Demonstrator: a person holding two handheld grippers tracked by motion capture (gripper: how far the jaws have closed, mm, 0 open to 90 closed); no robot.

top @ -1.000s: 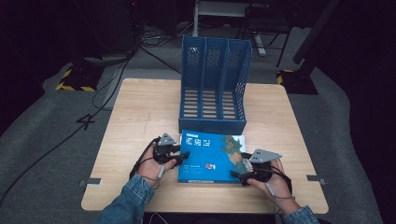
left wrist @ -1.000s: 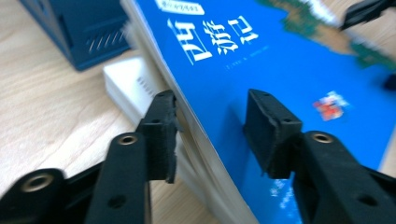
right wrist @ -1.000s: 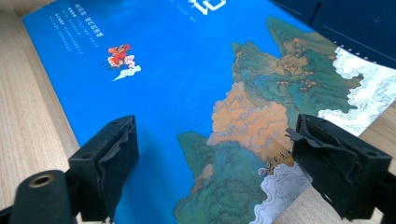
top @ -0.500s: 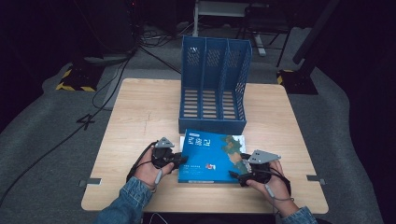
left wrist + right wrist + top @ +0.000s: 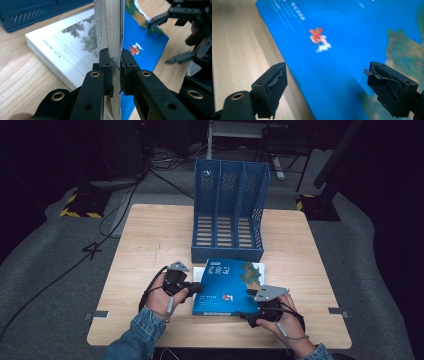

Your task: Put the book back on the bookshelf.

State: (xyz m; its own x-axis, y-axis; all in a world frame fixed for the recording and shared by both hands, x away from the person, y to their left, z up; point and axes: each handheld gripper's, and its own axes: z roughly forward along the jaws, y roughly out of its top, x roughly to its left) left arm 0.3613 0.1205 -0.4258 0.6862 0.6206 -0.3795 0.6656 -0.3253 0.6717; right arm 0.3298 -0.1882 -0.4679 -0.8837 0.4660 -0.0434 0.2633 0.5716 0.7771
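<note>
A blue book (image 5: 227, 285) lies on a white book (image 5: 199, 271) at the table's near middle. My left gripper (image 5: 197, 289) has just been closing and is shut on the blue book's left edge. In the left gripper view the pads (image 5: 107, 70) pinch the cover and page block (image 5: 110, 30), lifted off the white book (image 5: 62, 47). My right gripper (image 5: 248, 306) stands open at the blue book's near right corner. The right gripper view has its jaws (image 5: 327, 85) wide apart over the blue cover (image 5: 337, 30), touching nothing.
A blue three-slot file rack (image 5: 227, 215) stands upright just behind the books. The wooden table (image 5: 150, 235) shows bare wood left and right of the rack. Cables and dark floor surround the table.
The left gripper's jaws closed on the blue book's left edge and lifted it. The right hand shifted slightly left and nearer, still open.
</note>
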